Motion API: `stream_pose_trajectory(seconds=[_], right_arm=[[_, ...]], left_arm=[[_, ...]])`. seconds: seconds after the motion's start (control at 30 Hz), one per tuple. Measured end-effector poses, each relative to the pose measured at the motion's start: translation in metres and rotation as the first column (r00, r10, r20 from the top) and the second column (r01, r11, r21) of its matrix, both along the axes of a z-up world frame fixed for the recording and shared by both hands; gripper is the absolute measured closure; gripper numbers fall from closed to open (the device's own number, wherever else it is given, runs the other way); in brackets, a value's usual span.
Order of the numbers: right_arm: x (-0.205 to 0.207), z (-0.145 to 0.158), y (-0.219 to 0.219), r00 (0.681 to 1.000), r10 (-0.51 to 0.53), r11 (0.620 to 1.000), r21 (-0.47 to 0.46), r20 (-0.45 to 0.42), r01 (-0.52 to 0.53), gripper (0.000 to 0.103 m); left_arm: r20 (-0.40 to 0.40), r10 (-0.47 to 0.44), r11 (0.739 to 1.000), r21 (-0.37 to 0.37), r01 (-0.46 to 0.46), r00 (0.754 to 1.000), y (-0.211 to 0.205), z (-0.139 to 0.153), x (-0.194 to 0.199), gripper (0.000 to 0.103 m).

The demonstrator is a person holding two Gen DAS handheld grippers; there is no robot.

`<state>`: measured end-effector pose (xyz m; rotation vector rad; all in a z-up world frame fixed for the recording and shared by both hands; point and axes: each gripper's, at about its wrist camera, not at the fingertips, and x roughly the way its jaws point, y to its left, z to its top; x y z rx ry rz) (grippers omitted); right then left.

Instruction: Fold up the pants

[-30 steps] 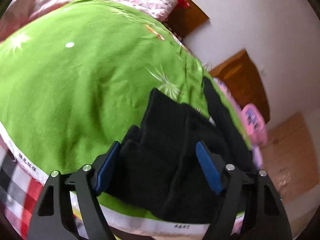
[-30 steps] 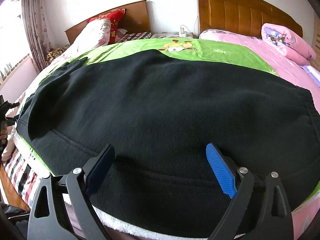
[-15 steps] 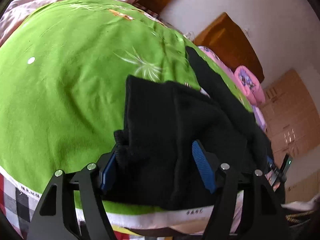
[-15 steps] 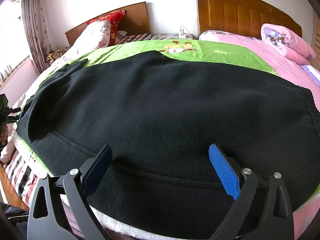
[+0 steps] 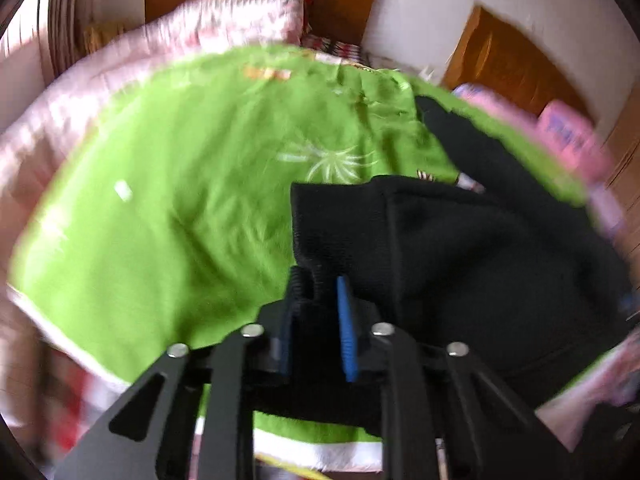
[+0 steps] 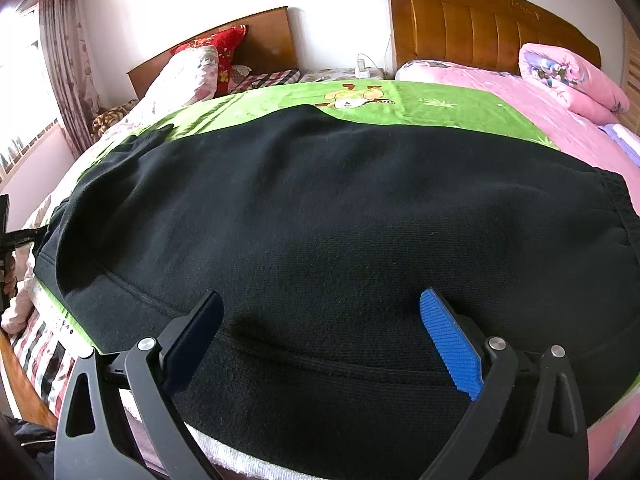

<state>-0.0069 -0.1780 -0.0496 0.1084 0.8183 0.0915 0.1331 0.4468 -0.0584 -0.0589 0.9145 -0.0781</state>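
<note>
Black pants [image 6: 320, 216] lie spread across a green blanket [image 6: 440, 108] on the bed. In the right wrist view my right gripper [image 6: 324, 332] is open, its fingers straddling the near edge of the pants by a seam. In the left wrist view, which is blurred, my left gripper [image 5: 316, 304] is shut on a bunched end of the black pants [image 5: 460, 248] near the bed's front edge, with the green blanket [image 5: 180, 208] to its left.
Two wooden headboards [image 6: 480, 28] stand at the wall. A pink quilt [image 6: 568, 76] lies on the right bed, and a red pillow [image 6: 216, 48] and floral bedding at the far left. A checked sheet [image 6: 36, 344] shows at the bed's front edge.
My left gripper has closed on the bunched end of the pants and its view has swung. My right gripper has stayed open and has hardly moved.
</note>
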Motion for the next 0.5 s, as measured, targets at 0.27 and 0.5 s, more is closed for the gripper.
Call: stream_pose_trajectory(seconds=[0.27,0.5], right_arm=[[-0.001,0.002,-0.001,1.000,0.000,1.000,0.011,0.002,0.000,0.007],[-0.003,0.001,-0.004,1.000,0.012,1.000,0.023,0.011,-0.012,0.007]], left_arm=[[0.358,0.032,0.886,0.422,-0.192,0.933,-0.070,0.078,-0.021,0.091],[0.157,0.293,0.828,0.451,-0.332,0.943,-0.002,0.022,0.026,0.103]])
